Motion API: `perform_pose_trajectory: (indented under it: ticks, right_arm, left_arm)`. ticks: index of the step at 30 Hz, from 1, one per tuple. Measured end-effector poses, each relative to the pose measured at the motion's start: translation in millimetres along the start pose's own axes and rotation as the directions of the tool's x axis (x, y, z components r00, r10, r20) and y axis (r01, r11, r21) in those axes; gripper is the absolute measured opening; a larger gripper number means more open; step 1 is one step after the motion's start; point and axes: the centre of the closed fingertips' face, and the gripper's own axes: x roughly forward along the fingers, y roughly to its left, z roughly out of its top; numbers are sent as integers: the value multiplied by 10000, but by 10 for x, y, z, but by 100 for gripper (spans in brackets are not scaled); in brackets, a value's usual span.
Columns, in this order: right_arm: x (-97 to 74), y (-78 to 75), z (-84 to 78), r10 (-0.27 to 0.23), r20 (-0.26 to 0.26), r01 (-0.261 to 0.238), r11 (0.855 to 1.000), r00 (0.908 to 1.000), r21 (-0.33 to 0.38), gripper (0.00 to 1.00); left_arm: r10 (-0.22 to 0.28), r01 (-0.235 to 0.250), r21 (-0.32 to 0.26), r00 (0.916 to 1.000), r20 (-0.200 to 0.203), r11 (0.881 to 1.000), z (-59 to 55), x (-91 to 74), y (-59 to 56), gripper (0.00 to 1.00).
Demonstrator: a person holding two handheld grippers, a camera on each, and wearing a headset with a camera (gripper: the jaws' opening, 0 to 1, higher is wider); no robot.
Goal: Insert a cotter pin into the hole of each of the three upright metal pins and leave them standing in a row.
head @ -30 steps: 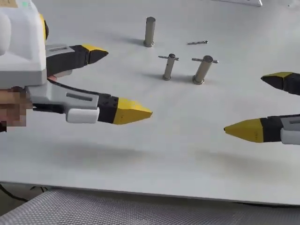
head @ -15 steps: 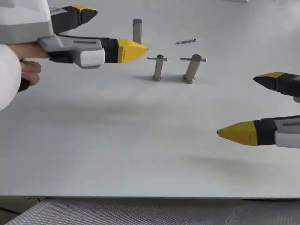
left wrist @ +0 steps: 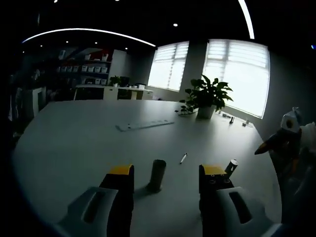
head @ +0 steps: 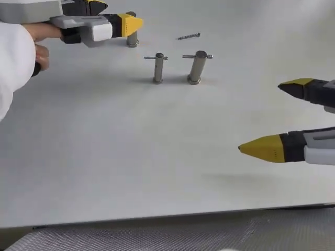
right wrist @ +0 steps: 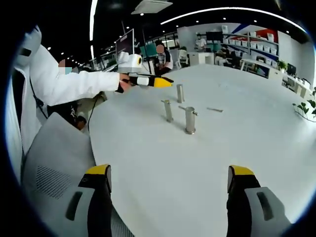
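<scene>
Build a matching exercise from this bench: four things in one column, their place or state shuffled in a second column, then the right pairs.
Things
1. loose cotter pin
2. bare metal pin
3. right hand-held gripper
4. middle metal pin

Place or state
A. open, holding nothing, away from the pins
B. has a cotter pin through its top
C. lying flat on the table
D. upright, at the open left hand-held gripper

Pairs: 1-C, 2-D, 3-A, 4-B
</scene>
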Motion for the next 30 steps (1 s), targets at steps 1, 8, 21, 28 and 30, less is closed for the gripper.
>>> perform_pose_trajectory:
  ticks: [1, 8, 21, 28, 30]
  right_arm:
    - [-5, 11, -8, 43, 10, -43, 10000, 10000, 47, 96]
    - [-33, 43, -90, 163, -80, -160, 9994, 9998, 304, 96]
    - [-56, 46, -196, 33, -233, -22, 9989, 9997, 461, 94]
    - [-56, 37, -246, 77, -292, -60, 9983, 9995, 587, 94]
    - [-53, 47, -244, 103, -303, -85, 9984, 9995, 566, 94]
  left_arm:
    - [-42, 41, -151, 10000, -54, 9999, -37, 38, 17, 48]
    - [243, -236, 91, 9967, -777, 9997, -216, 186, 120, 35]
    - [371, -283, 930, 9949, -940, 9953, -253, 335, 74, 22]
    - [399, -253, 1210, 9920, -1201, 9923, -245, 362, 46, 12]
    - [454, -265, 1474, 9910, -1262, 9887, -248, 359, 36, 12]
